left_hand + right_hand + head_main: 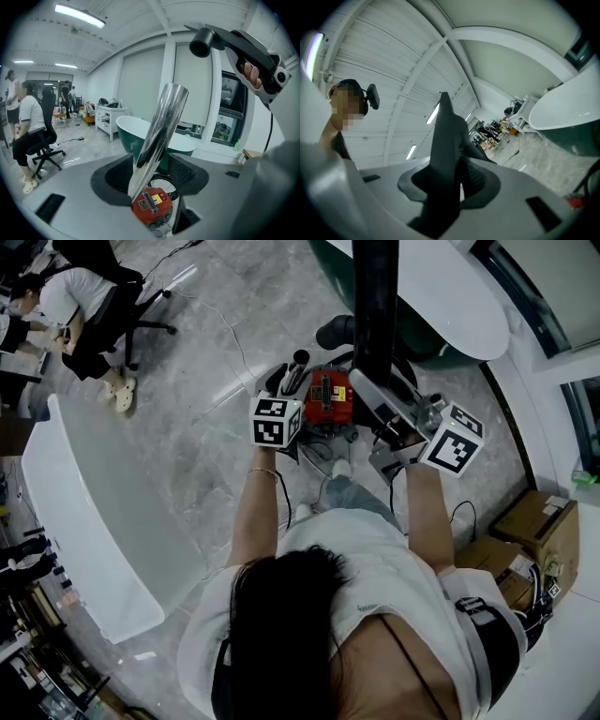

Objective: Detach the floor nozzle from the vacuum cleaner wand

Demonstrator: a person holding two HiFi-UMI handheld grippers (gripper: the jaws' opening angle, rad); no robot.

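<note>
The vacuum's chrome wand (161, 122) slants up between the jaws of my left gripper (152, 176). It lies against the left pad (117, 176) and a gap shows on its right side, so this gripper is open around it. Below the jaws sits a red vacuum part (151, 205) with a yellow label, also seen on the floor as the red part (328, 397). My left gripper (286, 382) is beside it. My right gripper (457, 180) is shut on a dark upright vacuum part (444, 150). In the head view my right gripper (384, 409) meets the black tube (375, 306).
A green bathtub (450, 296) with a white rim stands just beyond the vacuum. Cardboard boxes (534, 531) are at my right, a long white counter (84, 521) at my left. A person sits on an office chair (122, 310) far left. A cable (225, 334) trails on the floor.
</note>
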